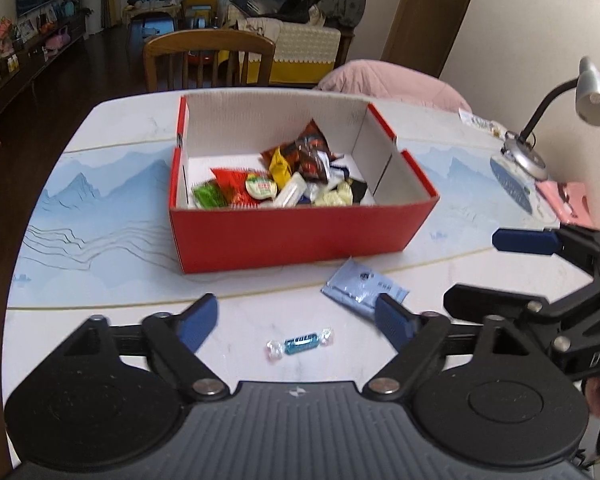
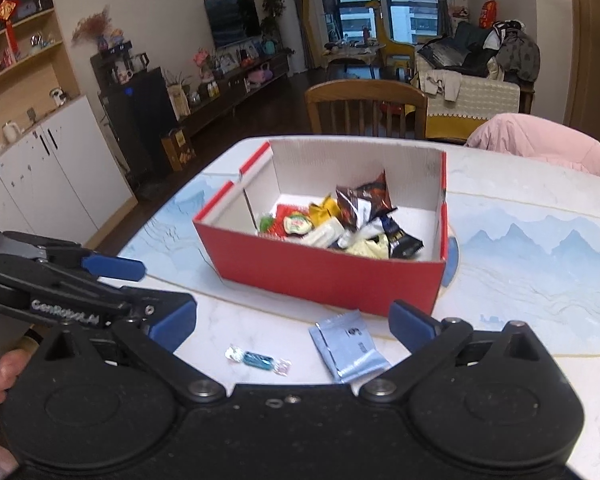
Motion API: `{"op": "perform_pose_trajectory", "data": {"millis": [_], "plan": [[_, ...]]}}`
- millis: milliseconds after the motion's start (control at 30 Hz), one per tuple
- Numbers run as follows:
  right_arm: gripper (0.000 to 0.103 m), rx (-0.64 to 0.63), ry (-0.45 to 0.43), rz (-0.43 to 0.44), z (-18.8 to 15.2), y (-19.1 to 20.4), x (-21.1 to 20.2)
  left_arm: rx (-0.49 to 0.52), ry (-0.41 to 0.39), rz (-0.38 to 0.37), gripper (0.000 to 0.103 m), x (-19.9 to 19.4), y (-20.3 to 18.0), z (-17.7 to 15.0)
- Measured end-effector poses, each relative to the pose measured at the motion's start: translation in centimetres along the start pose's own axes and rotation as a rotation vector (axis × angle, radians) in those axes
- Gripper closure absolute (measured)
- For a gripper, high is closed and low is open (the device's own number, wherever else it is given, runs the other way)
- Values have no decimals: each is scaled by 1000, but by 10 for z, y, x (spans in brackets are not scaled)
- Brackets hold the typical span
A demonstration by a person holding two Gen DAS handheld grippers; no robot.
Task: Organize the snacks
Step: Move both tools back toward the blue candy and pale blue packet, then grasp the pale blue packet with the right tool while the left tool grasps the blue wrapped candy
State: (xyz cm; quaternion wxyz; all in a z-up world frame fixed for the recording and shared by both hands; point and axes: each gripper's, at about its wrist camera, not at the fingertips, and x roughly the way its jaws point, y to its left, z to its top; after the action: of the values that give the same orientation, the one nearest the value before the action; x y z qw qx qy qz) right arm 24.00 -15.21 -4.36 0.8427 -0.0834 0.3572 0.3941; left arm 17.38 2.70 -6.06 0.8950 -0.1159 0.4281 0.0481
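Observation:
A red cardboard box with white inner walls stands on the table and holds several wrapped snacks. In front of it lie a light blue packet and a small blue wrapped candy. My left gripper is open and empty, just above the candy. My right gripper is open and empty, with the packet and candy between its fingers. The right gripper also shows at the right of the left wrist view, and the left gripper at the left of the right wrist view.
The white table has a blue mountain print. A desk lamp and a pink item stand at its right. A wooden chair and a pink cushion are behind the table.

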Motion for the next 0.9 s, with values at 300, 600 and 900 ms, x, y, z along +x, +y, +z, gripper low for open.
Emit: {"op": "perform_pose_trajectory", "data": {"millis": [300, 600, 900], "plan": [[0, 0, 100, -14, -15, -36, 29, 2, 98, -22, 11, 39, -5, -17], [4, -106, 236, 9, -25, -46, 85, -35, 179, 10, 11, 68, 2, -26], [18, -231, 335, 29, -31, -36, 124, -44, 219, 34, 11, 82, 6, -31]]}}
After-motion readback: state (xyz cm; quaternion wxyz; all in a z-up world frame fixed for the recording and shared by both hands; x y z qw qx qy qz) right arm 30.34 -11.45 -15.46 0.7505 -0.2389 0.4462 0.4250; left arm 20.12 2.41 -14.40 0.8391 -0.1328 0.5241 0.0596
